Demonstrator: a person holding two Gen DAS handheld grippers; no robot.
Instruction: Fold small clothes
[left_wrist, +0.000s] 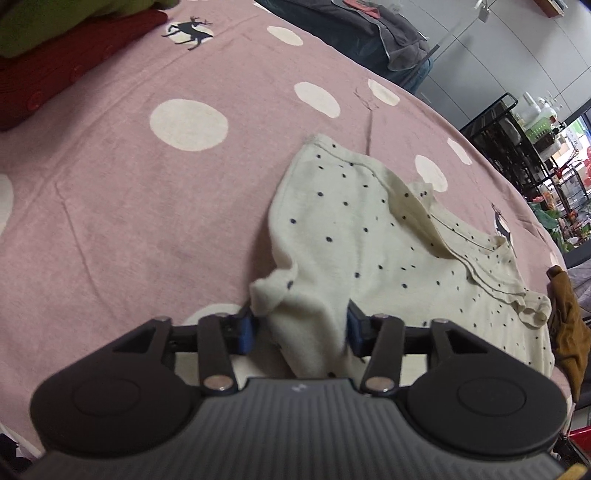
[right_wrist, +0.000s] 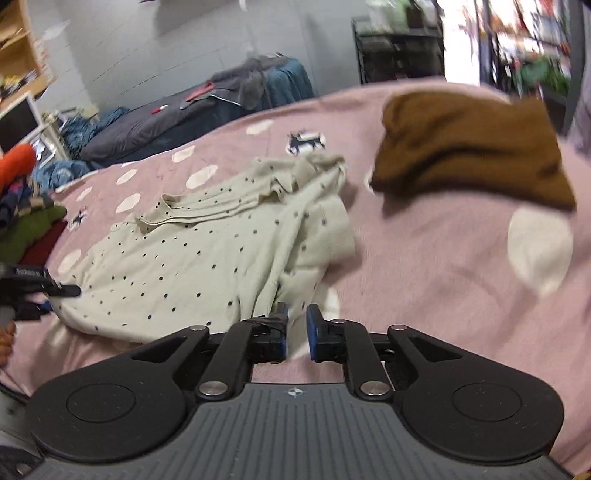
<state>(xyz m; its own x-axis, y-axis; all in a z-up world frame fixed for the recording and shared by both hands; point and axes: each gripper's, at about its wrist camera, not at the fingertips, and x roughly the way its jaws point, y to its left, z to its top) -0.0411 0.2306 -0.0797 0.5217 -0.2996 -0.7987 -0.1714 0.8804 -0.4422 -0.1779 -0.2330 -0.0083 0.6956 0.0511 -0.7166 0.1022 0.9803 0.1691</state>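
Note:
A cream garment with dark dots lies rumpled on the pink spotted sheet. My left gripper is open, its blue pads either side of the garment's near edge, with cloth lying between them. In the right wrist view the same garment lies left of centre, and the left gripper shows at its left edge. My right gripper has its pads a narrow gap apart with nothing between them, just off the garment's near right corner above bare sheet.
A brown garment lies at the far right; it also shows at the sheet's edge in the left wrist view. Folded red and green clothes are stacked at the far left. A second bed and black shelving stand beyond.

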